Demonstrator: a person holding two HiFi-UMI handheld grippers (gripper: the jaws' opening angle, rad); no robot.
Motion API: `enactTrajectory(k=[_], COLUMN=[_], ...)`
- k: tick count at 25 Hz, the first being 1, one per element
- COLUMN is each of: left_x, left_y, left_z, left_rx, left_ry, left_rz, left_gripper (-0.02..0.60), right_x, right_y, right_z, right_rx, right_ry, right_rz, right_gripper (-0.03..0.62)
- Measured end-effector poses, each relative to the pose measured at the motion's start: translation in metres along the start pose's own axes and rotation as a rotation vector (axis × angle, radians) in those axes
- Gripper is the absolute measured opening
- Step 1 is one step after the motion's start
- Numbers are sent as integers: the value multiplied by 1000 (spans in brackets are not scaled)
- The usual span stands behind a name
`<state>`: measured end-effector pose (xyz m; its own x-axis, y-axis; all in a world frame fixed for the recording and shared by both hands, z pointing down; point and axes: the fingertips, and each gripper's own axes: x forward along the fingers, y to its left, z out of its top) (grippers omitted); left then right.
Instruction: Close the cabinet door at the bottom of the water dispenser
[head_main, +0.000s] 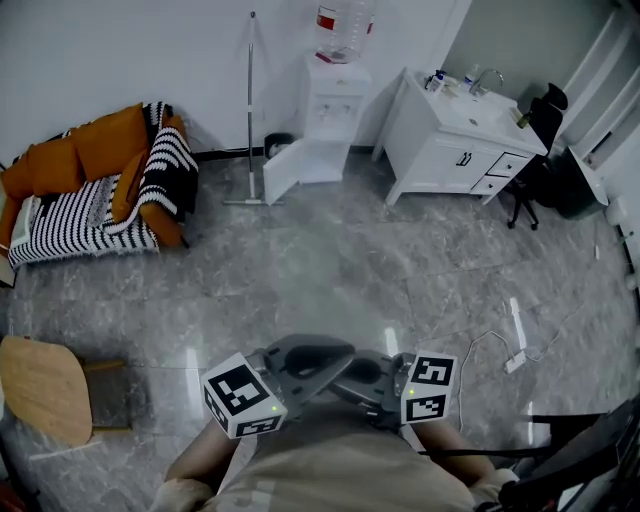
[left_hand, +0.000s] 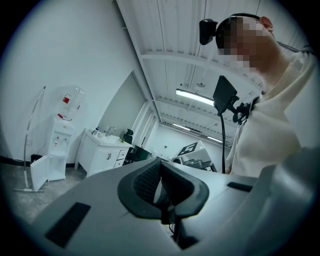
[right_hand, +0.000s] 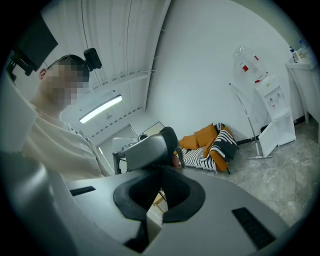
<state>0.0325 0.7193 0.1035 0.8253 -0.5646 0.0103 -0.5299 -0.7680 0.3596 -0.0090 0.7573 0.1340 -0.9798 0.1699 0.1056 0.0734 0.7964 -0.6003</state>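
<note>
While the left gripper (left_hand: 160, 163) and right gripper (right_hand: 161, 169) are held clenched and empty near the person (head_main: 340, 470), the cabinet door (head_main: 285, 172) is seen swung open leftward at the far water dispenser (head_main: 335, 95).

The person wears a loose cream shirt (head_main: 340, 465) and a black camera (left_hand: 206, 31) on a head strap. The left gripper (left_hand: 160, 164) and the right gripper (right_hand: 161, 171) are smooth grey, with black textured pads (left_hand: 147, 182). Each carries a white cube (head_main: 243, 400) printed with black square markers.
</note>
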Motion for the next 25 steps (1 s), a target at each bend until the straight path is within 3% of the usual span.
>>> enactTrajectory(k=[9,15,25], left_x=[54,113,203], left_y=[40,69,96], left_z=[2,15,34], left_rx=[9,0,24], left_ry=[61,91,115], left_rz=[76,141,192], left_gripper=[-8,-8,-8], right_x=[-35,-77,-147], right_y=[-57,-97,-150], right_z=[23,54,95], right_rx=[93,138,130], right_ry=[-41,-65,-83], right_rz=[12,82,115], right_gripper=[12,12,12])
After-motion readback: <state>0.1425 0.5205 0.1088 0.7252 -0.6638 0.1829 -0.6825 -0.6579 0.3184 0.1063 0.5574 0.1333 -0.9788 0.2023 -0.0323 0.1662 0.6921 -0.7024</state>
